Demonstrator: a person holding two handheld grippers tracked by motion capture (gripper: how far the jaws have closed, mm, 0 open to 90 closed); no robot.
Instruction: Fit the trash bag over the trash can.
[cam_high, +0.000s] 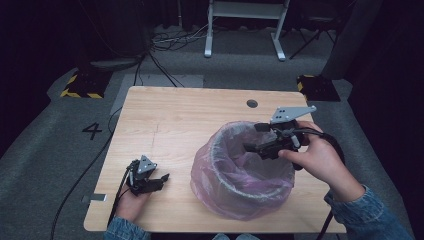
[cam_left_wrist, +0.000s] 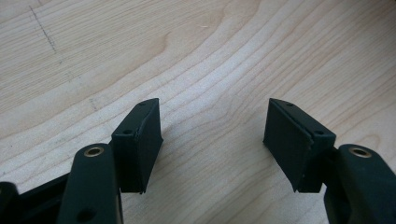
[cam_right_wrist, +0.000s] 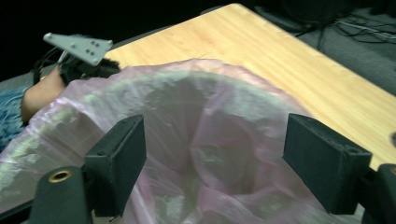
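- The right hand-held gripper (cam_high: 257, 145) is held wide open and empty, just over the near rim of the bin (cam_high: 235, 187).
- The pink bin liner (cam_right_wrist: 201, 140) lies directly ahead of and below its jaws, draped over the bin's rim.
- The left hand-held gripper (cam_left_wrist: 212, 140) is rested open on the table (cam_left_wrist: 187, 60), nothing between its jaws.
- For a clean grasp, one jaw should be lowered inside the liner's edge and one outside, then closed gently to avoid tearing.
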